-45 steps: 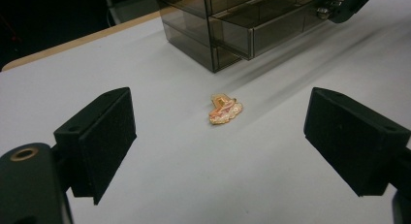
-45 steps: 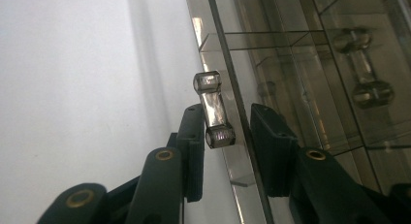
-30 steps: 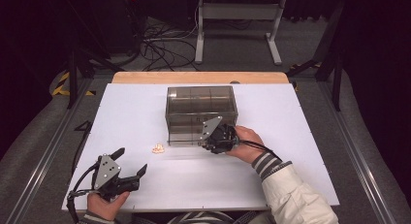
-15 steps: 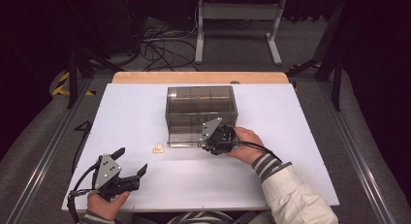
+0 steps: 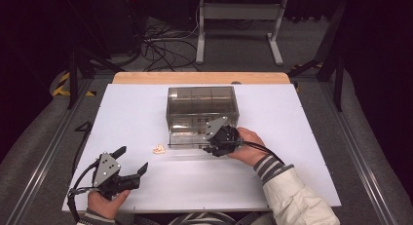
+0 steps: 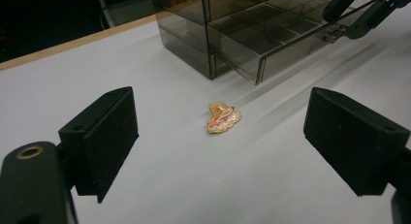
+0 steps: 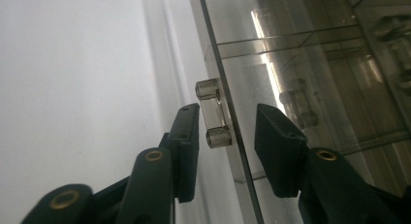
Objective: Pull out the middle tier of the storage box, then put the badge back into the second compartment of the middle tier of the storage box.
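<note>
Right gripper [image 5: 210,148] jaws have just been opening off the drawer handle [image 7: 213,118]; the handle sits between them with a gap at each pad. Hands and drawer otherwise unmoved. Left gripper [image 5: 132,159] rests low at the counter's [image 5: 126,113] near left corner, jaws wide, nothing between them, pointed at the small orange-pink trinket [image 6: 222,119]. Trinket lies flat on the counter, just left of the drawer front. Smoky clear drawer box [image 5: 200,104] stands mid-counter, its bottom drawer [image 6: 271,40] pulled partly out toward the person. Right gripper is at that drawer's front.
</note>
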`<control>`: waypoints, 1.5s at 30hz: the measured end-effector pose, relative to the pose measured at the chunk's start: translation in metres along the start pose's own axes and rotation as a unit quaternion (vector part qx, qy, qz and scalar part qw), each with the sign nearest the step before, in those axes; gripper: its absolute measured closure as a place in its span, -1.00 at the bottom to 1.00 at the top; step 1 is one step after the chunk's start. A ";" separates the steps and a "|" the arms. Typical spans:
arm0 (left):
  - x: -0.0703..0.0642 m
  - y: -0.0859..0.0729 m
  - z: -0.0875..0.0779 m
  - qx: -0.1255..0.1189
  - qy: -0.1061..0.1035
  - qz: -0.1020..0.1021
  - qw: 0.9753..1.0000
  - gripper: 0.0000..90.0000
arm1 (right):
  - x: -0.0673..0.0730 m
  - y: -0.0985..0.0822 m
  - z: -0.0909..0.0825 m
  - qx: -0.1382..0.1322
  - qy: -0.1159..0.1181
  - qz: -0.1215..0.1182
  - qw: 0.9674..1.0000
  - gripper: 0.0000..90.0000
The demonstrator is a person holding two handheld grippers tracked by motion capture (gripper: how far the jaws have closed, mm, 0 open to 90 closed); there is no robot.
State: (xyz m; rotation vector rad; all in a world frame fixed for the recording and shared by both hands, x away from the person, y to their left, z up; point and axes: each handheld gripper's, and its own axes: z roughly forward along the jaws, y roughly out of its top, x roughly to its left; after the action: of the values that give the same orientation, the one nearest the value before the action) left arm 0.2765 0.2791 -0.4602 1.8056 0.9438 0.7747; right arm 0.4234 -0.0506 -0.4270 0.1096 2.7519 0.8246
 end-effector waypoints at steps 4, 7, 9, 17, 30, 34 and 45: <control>0.000 0.002 0.001 -0.002 -0.004 0.009 1.000 -0.62 | -0.001 -0.004 -0.011 -0.029 -0.014 0.015 0.999 0.25; -0.001 0.004 -0.001 -0.010 -0.003 0.011 1.000 -0.61 | -0.001 -0.008 -0.019 -0.050 -0.023 0.027 0.998 0.18; 0.000 0.005 0.000 -0.006 -0.015 0.007 1.000 -0.59 | -0.002 -0.010 -0.025 -0.066 -0.031 0.036 0.997 0.15; 0.000 0.009 0.007 -0.007 -0.024 0.010 1.000 -0.63 | -0.001 -0.022 -0.043 -0.110 -0.043 0.067 0.991 0.08; 0.002 0.012 0.013 0.007 -0.036 -0.004 0.999 -0.73 | 0.006 -0.059 -0.075 -0.190 -0.071 0.129 0.971 -0.12; 0.003 0.013 0.015 0.011 -0.035 0.007 0.999 -0.69 | 0.005 -0.070 -0.082 -0.203 -0.075 0.148 0.965 -0.27; 0.007 0.016 0.020 0.013 -0.054 -0.007 0.998 -0.60 | 0.010 -0.108 -0.093 -0.226 -0.094 0.198 0.949 -0.67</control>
State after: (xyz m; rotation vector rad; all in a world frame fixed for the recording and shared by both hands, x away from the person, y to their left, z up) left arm 0.3010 0.2718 -0.4526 1.8421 0.8990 0.6519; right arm 0.3887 -0.1885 -0.4133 0.6273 2.3207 1.4432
